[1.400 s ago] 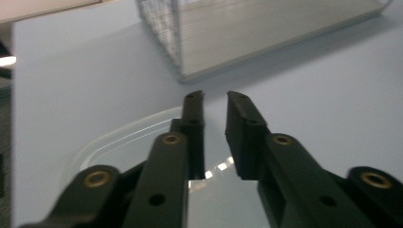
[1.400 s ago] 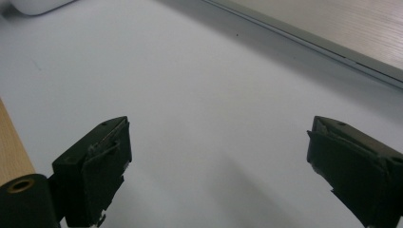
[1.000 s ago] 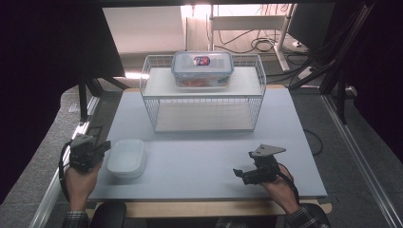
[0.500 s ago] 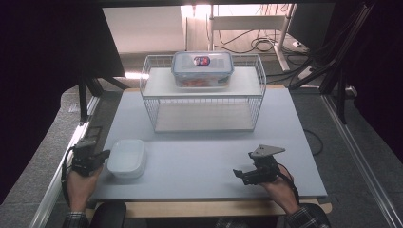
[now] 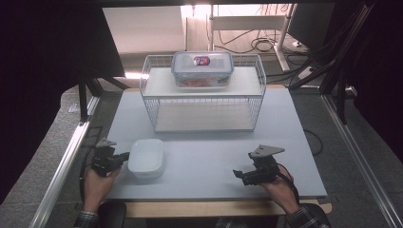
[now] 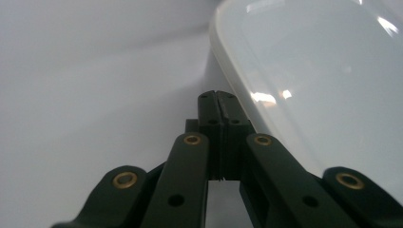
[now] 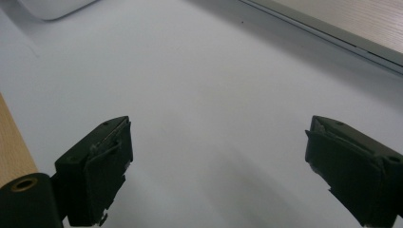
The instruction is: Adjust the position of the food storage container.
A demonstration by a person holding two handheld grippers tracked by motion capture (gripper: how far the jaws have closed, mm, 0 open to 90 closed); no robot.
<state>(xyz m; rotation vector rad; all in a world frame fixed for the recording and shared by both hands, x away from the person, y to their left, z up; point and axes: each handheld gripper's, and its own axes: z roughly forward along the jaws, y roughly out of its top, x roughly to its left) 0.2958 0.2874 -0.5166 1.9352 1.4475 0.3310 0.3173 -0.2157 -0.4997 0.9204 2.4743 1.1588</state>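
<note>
A white lidded container (image 5: 147, 158) lies on the grey table top (image 5: 204, 156) at the front left. My left gripper (image 5: 124, 155) is just left of it, jaws shut with nothing between them. In the left gripper view the closed tips of my left gripper (image 6: 217, 97) sit right at the rim of the container (image 6: 323, 85), which curves away to the right. My right gripper (image 5: 237, 175) rests near the front right of the table, jaws wide open over bare table. In the right gripper view my right gripper (image 7: 218, 166) holds nothing between its pads.
A white wire rack (image 5: 204, 97) stands at the back middle with a clear lidded food box (image 5: 203, 69) on its top shelf. A wooden strip (image 5: 204, 208) edges the table's front. Metal rails run along both sides.
My left hand has moved toward the table's front and down, bringing the shut jaws low beside the white container's left edge. The right hand has stayed put.
</note>
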